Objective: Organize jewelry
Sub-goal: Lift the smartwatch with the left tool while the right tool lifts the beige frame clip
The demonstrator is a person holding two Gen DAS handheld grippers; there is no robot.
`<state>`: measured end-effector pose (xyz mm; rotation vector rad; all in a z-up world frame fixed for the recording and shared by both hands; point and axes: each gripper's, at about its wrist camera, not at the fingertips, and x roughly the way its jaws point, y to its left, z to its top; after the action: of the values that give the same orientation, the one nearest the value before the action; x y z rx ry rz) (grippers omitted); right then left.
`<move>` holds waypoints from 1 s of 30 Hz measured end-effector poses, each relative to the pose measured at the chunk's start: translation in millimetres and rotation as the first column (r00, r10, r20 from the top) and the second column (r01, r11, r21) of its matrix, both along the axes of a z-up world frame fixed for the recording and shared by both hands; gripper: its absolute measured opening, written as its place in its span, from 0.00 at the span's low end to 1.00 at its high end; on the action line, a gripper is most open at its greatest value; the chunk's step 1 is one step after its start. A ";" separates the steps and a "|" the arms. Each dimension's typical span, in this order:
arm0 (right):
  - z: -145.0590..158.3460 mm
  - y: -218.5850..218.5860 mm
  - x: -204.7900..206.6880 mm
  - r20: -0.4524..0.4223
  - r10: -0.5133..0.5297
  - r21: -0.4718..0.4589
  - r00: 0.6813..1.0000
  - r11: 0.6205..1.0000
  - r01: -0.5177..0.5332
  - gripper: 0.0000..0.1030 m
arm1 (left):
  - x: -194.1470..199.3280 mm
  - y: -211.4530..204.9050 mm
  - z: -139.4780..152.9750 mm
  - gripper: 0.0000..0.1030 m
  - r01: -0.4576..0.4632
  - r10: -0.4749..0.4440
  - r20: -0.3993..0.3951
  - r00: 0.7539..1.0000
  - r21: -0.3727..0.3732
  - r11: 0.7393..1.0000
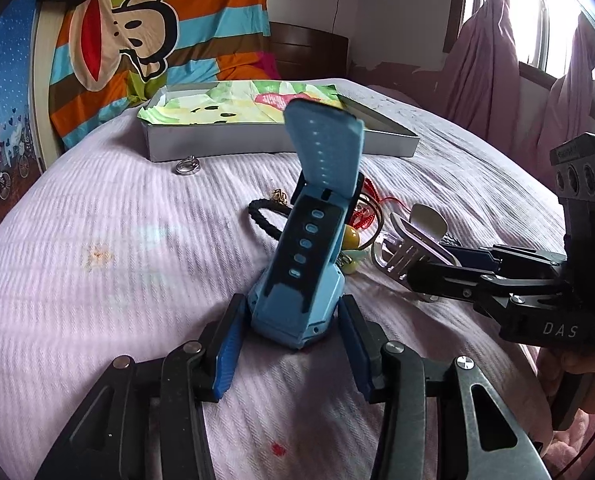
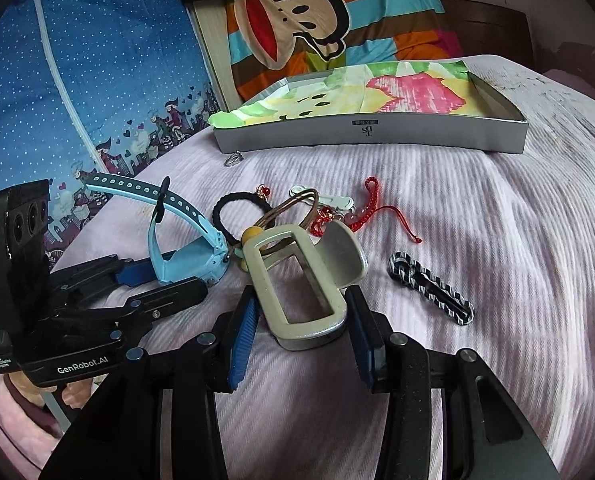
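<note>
Between left claw pads: blue watch, clamped. Right claw is gripping grey hair clip. Left body is showing "GenRobot.AI"; right, "DAS".

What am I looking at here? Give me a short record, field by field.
Setting: bed with a pink ribbed cover
Left gripper: fingers either side of a blue watch, contact unclear
Right gripper: fingers either side of a grey hair claw, contact unclear
Container: open grey box with colourful lining
Loose items: silver ring, black hair tie, red cord bracelet, striped clip
</note>
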<state>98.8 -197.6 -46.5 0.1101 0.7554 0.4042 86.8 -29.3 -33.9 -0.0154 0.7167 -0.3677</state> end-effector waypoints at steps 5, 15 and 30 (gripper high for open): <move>0.2 -1.4 -1.1 0.008 -0.009 0.012 1.000 1.000 0.009 0.38 | -2.3 -0.9 0.7 0.42 -0.005 0.005 0.019 1.000 -0.001 1.000; 3.1 -7.8 -1.8 0.043 -0.030 0.069 0.999 0.997 0.027 0.38 | -16.6 -7.3 5.5 0.41 -0.008 0.007 0.095 0.995 0.008 1.000; 0.1 -9.8 0.8 0.048 -0.040 0.087 0.998 0.996 0.036 0.38 | -20.6 -7.0 5.7 0.40 -0.005 0.004 0.118 0.993 0.011 1.000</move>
<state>99.6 -207.4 -46.4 0.1949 0.6861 0.4019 66.2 -36.3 -28.2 0.0154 0.6017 -0.3570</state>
